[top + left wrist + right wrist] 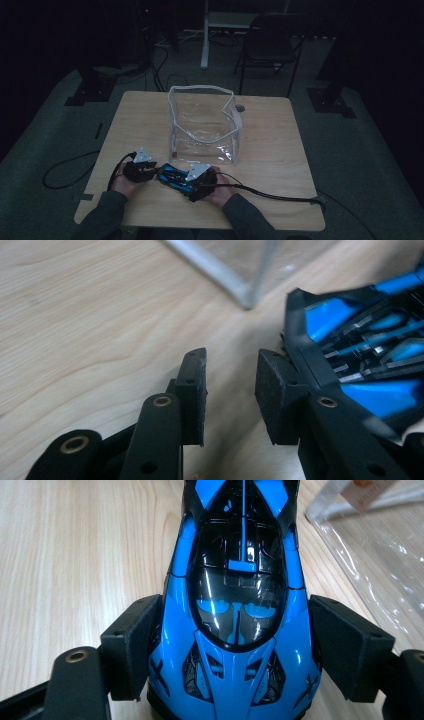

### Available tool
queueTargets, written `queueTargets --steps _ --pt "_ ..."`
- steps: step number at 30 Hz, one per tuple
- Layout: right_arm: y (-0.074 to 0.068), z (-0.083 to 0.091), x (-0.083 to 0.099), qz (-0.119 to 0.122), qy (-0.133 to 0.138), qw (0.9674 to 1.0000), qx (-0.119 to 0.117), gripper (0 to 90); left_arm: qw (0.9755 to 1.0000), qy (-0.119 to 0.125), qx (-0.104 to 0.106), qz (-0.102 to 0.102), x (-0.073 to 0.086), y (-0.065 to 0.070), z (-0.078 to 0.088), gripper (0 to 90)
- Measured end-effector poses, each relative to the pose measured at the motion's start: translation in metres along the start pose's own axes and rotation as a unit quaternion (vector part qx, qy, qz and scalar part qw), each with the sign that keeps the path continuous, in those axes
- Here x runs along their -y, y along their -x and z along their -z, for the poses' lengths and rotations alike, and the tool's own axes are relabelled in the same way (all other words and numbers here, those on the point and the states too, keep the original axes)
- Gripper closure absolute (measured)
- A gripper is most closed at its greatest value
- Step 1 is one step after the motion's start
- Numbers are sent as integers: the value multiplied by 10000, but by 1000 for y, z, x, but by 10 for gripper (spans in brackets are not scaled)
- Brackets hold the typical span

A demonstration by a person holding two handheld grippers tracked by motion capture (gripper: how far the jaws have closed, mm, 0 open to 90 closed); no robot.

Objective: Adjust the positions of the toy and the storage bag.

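Observation:
A blue and black toy car (175, 176) lies on the wooden table (270, 150) near the front edge, between my two grippers. My right gripper (235, 645) straddles its nose, and both pads (132, 645) rest against the car (235, 580) flanks. My left gripper (230, 385) stands open at the car's other end, with bare wood showing between its pads. The car (360, 340) sits just outside that gripper's right-hand jaw. In the high view the left gripper (150, 171) is left of the car and the right gripper (186, 180) is right of it.
A clear plastic bag with white trim (202, 125) stands upright and open at the table's middle, just behind the car. Its corner (235, 280) and wall (380, 545) lie close to both grippers. A chair (270, 45) stands beyond the table.

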State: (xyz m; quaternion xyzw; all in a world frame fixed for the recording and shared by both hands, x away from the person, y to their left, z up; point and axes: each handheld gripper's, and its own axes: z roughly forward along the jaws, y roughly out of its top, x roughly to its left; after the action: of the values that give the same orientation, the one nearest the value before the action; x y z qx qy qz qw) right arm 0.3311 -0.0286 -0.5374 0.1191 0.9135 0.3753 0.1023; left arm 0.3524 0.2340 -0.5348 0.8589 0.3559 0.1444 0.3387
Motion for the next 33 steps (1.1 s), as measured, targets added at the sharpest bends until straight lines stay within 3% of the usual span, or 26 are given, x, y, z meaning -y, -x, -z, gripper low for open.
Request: queueTargets --steps 2,6,9,10,12,16,20,22,24,31,33 --pt "11 14 5 158 -88 9996 -194 242 10000 -6 78 -56 -3 6 -2 638" --pt "24 30 16 428 -144 9986 -259 242 9995 19 217 -209 -10 20 -5 642" --pt "31 37 22 474 -111 9983 -329 242 9991 76 343 -242 -15 29 -8 642" --pt "39 43 27 447 -10 9981 -415 243 9980 183 543 -263 -18 35 -8 639" --pt "46 48 30 447 126 9977 -496 242 9977 179 569 -323 -21 41 -10 639" --pt "55 51 34 425 138 9964 -725 242 9971 127 637 -385 -22 46 -13 641" --pt "63 49 42 516 27 9936 -1000 242 9953 35 754 -604 -22 55 -15 644" --pt "64 48 43 540 -22 9935 -1007 243 9951 -36 729 -662 -21 59 -17 646" --pt "64 46 47 556 -85 9933 -1006 243 9952 0 779 -590 -21 60 -17 638" --pt "66 45 52 329 -45 9938 -1064 239 9949 181 843 -518 -17 58 -8 568" --pt "66 45 52 271 -185 9941 -1036 235 9948 226 856 -499 -18 57 -6 549"
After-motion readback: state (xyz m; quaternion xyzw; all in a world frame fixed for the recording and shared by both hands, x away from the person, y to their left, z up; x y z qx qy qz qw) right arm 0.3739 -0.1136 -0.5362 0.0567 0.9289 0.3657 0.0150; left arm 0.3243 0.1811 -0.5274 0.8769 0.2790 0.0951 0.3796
